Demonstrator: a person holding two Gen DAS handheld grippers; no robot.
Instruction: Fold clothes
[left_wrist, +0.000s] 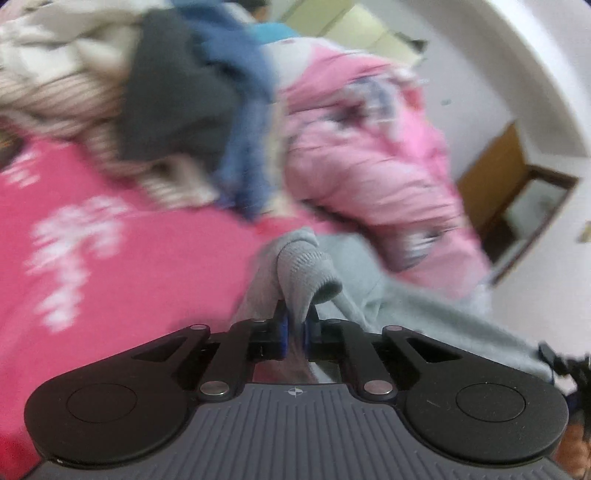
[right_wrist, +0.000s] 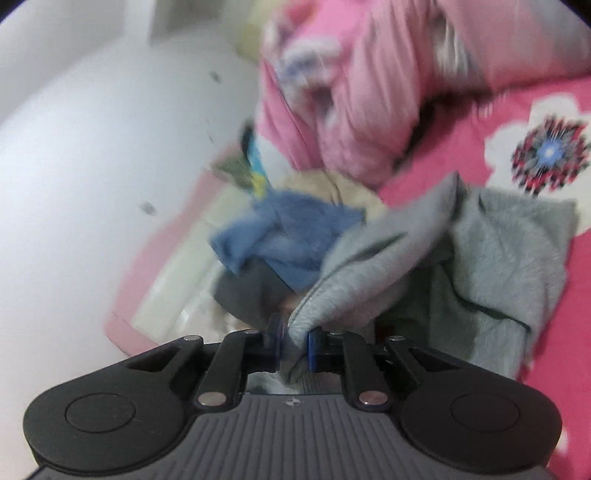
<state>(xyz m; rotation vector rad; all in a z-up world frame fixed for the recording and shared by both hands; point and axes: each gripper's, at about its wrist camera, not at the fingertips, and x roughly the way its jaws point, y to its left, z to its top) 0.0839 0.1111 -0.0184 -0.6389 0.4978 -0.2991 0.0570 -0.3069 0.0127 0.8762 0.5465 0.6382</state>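
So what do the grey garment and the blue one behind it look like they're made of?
Grey garment: looks like soft cotton knit, matte; a ribbed weave shows on the fold above the fingers. Blue garment: fuzzy, maybe fleece or terry, too blurred to be sure.

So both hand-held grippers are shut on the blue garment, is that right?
Not blue. Both wrist views show the left hand-held gripper and right hand-held gripper shut on the grey garment; the blue garment lies untouched in the pile.

Left claw (left_wrist: 295, 334) pinched closed on grey fabric, right claw (right_wrist: 294, 345) likewise, both near level
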